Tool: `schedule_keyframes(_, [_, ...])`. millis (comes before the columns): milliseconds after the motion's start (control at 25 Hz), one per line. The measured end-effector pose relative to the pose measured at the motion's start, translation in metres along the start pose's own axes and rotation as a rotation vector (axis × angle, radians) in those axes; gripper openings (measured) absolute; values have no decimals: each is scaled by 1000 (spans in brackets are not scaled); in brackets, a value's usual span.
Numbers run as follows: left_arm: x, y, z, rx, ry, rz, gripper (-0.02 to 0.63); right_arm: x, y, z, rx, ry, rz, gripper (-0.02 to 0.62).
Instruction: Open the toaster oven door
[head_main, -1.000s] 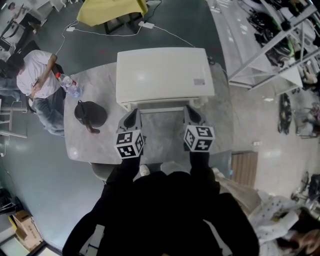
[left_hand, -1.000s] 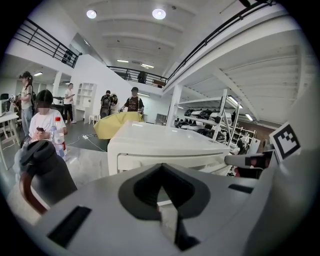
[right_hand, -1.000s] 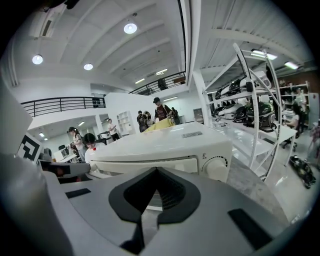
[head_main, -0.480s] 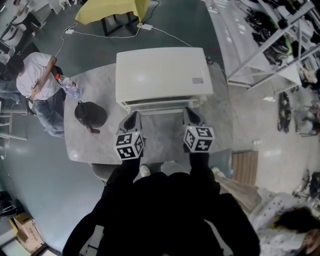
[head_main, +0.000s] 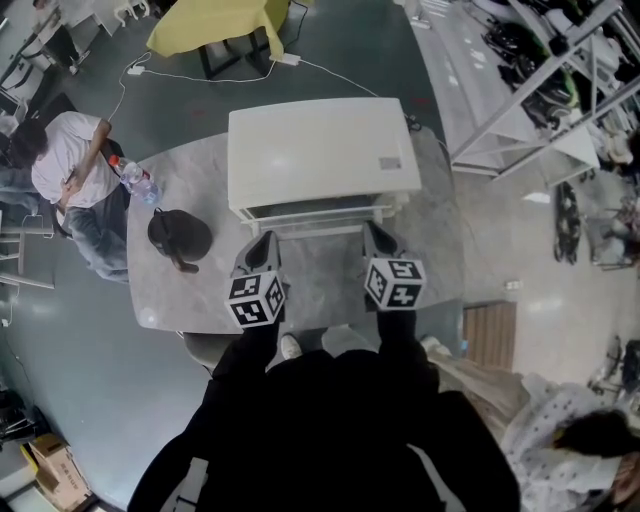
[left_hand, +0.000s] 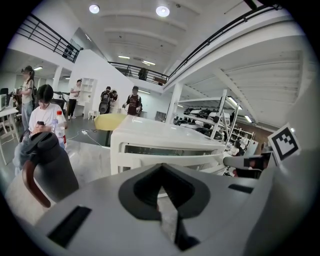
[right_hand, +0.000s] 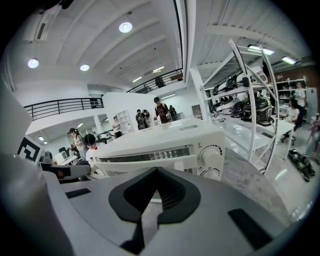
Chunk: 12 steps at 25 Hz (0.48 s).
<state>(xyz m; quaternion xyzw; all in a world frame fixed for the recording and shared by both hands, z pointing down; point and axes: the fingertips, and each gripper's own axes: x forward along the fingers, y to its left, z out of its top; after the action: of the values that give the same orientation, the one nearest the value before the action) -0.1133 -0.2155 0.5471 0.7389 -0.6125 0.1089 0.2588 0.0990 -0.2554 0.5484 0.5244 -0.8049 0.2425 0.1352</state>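
Still unopened | oven (head_main: 320, 150) is set at the far middle of the table (head_main: 165, 290), door seemingly closed | left gripper (head_main: 262, 248) and right gripper (head_main: 379, 240), jaws together and empty, have been kept just near of the handle (right_hand: 145, 165) over the last second | no grip made; opening is judged not begun

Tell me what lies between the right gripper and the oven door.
Nothing: only bare table separates the right gripper from the oven door, as the head view shows.

No words or numbers are legible. The toaster oven (head_main: 320, 150) bears a small grey label (head_main: 390, 163) on top toward 3 o'clock, unreadable.
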Motion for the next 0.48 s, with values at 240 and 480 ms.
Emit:
schedule_keyframes(240, [-3, -2, -5, -2, 7, -8, 3, -4, -1, -6, 18, 11, -3, 3])
schedule_keyframes(480, [-8, -3, -10, -11, 20, -20, 3, -8, 0, -11, 27, 22, -7, 3])
